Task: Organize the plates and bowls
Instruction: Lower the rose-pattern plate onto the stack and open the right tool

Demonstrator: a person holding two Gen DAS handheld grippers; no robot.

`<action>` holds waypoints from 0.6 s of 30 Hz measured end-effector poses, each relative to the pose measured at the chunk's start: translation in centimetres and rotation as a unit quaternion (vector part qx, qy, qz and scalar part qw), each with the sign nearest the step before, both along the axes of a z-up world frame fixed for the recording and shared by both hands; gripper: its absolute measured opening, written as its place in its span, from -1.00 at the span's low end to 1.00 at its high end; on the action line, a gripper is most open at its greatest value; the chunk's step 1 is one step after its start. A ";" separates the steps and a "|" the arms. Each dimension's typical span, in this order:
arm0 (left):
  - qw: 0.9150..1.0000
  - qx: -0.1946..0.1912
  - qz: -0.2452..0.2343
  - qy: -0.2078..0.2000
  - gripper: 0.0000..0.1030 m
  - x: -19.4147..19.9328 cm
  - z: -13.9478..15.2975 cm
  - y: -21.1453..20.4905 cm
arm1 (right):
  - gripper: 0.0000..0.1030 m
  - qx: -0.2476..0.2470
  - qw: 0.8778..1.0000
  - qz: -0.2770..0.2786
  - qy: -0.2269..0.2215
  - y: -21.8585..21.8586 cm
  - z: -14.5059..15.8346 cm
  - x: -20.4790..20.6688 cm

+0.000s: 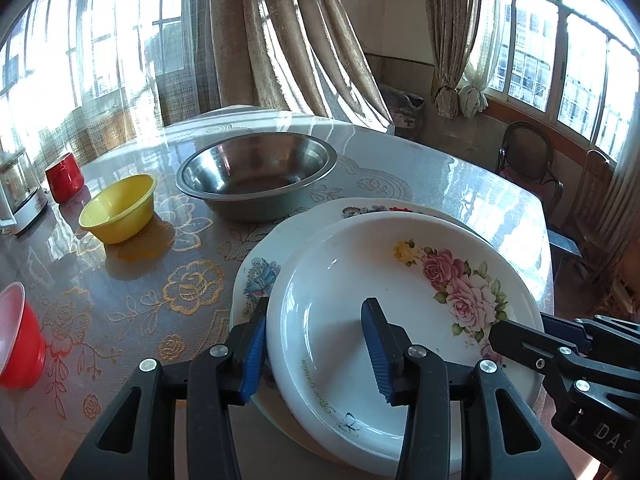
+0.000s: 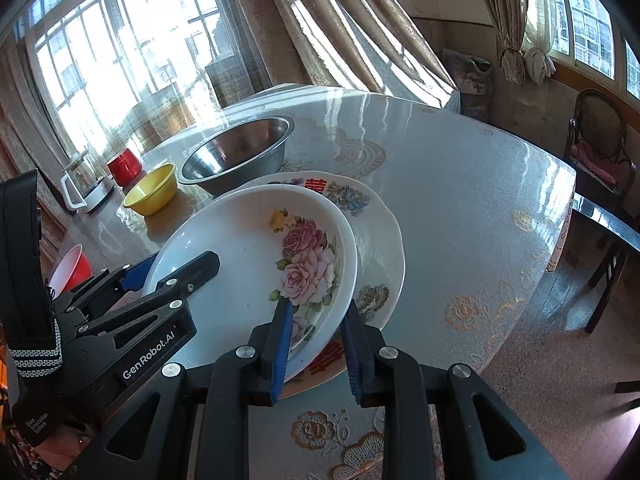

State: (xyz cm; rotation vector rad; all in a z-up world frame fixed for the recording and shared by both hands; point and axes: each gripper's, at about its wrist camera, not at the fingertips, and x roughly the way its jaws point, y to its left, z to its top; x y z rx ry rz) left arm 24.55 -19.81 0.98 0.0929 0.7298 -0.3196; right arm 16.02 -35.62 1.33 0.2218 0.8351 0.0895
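A white rose-patterned plate (image 1: 352, 280) rests on a larger patterned plate (image 1: 260, 272) at the table's near edge. My left gripper (image 1: 316, 320) straddles the rose plate's near-left rim, jaws wide apart, one finger outside and one inside. My right gripper (image 2: 316, 320) straddles the rose plate's (image 2: 248, 240) near-right rim over the larger plate (image 2: 380, 240), jaws apart, pads not clearly pressing. A steel bowl (image 1: 256, 168) and a yellow bowl (image 1: 120, 208) stand behind; they also show in the right wrist view as the steel bowl (image 2: 240, 152) and yellow bowl (image 2: 152, 190).
A red bowl (image 1: 16, 340) sits at the table's near left, a red cup (image 1: 64, 176) and a glass kettle (image 1: 18, 188) at far left. Chairs (image 2: 600, 148) stand right of the table (image 2: 460, 208). Curtains hang behind.
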 end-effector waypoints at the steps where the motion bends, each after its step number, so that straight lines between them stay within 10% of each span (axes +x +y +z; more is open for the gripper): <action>1: 1.000 0.001 0.000 -0.001 -0.13 0.0 0.0 0.0 | -0.50 -0.001 1.000 0.000 0.001 0.0 0.0 0.0; 18: 1.000 0.020 -0.004 0.004 -0.31 0.0 -0.4 -0.8 | -0.50 0.006 1.000 -0.031 -0.001 -1.0 0.3 0.4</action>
